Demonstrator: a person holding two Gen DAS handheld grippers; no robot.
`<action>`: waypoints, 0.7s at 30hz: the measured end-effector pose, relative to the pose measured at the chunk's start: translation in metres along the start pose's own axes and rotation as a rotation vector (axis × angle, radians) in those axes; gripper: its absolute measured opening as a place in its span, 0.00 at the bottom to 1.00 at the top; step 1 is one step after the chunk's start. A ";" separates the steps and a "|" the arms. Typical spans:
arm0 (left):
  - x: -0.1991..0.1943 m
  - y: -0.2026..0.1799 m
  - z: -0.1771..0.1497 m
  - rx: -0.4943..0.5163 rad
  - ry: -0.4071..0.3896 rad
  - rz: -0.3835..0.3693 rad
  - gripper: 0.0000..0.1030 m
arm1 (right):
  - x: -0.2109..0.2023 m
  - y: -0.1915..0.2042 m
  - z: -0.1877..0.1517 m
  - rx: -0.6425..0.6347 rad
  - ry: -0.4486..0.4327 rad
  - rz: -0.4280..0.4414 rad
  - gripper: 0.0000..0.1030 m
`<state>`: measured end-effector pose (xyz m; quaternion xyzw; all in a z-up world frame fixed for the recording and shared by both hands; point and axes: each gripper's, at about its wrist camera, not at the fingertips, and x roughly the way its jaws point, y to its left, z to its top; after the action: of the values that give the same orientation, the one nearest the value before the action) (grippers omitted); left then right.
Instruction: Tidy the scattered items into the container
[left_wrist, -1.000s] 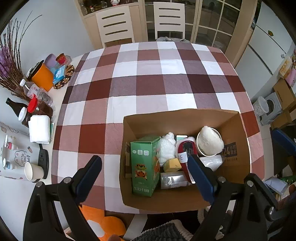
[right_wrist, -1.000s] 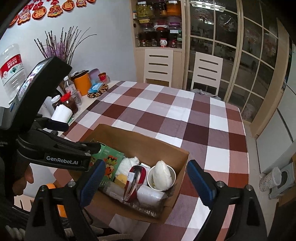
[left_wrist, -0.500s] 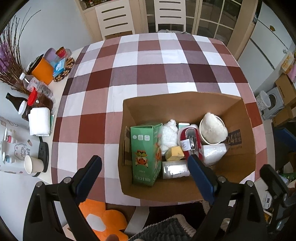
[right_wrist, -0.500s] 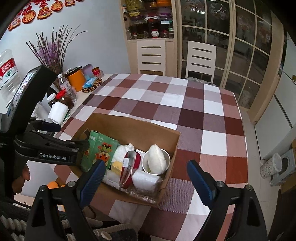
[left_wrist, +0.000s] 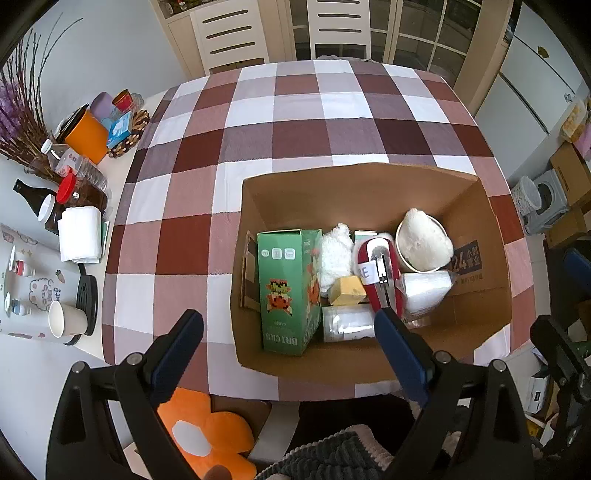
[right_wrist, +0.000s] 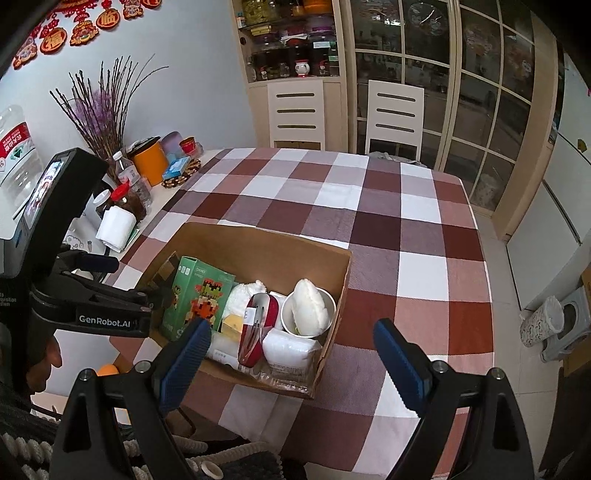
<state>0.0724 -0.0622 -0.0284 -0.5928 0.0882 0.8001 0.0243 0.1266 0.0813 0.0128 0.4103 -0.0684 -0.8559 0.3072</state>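
Note:
An open cardboard box (left_wrist: 362, 184) (right_wrist: 258, 242) stands on the near part of the checked tablecloth. Inside it lie a green bricks carton (left_wrist: 286, 288) (right_wrist: 195, 295), a red stapler-like tool (left_wrist: 380, 273) (right_wrist: 256, 325), a paper cup with a white bun (left_wrist: 423, 243) (right_wrist: 308, 308), a yellow block (left_wrist: 345, 290), white fluffy cloth (left_wrist: 334, 251) and clear plastic packets (left_wrist: 347, 323). My left gripper (left_wrist: 288, 334) hovers open above the box's near edge, holding nothing. My right gripper (right_wrist: 291, 345) is open and empty over the box's near right corner.
At the table's left edge stand an orange canister (left_wrist: 86, 136), bottles (left_wrist: 79, 173), a tissue roll (left_wrist: 79, 238) and a paper cup (left_wrist: 64, 323). Two white chairs (left_wrist: 229, 33) stand at the far side. An orange flower cushion (left_wrist: 207, 435) lies below. The left gripper's body (right_wrist: 74, 295) juts in at left.
Both views have pulled back slightly, so the box sits farther from the left gripper's fingers. Nothing in the box has shifted and both grippers stay open.

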 end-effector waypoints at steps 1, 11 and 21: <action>-0.001 0.000 -0.002 -0.001 0.000 -0.001 0.92 | -0.001 0.001 -0.001 -0.001 0.000 0.001 0.89; -0.006 -0.002 -0.012 0.002 -0.011 0.012 0.92 | -0.005 0.003 -0.005 -0.008 -0.007 0.007 0.89; -0.014 -0.009 -0.017 0.007 -0.033 0.081 0.96 | -0.009 0.001 -0.005 -0.016 -0.015 0.013 0.89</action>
<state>0.0937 -0.0552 -0.0205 -0.5753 0.1146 0.8098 -0.0048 0.1353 0.0868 0.0160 0.4007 -0.0665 -0.8576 0.3154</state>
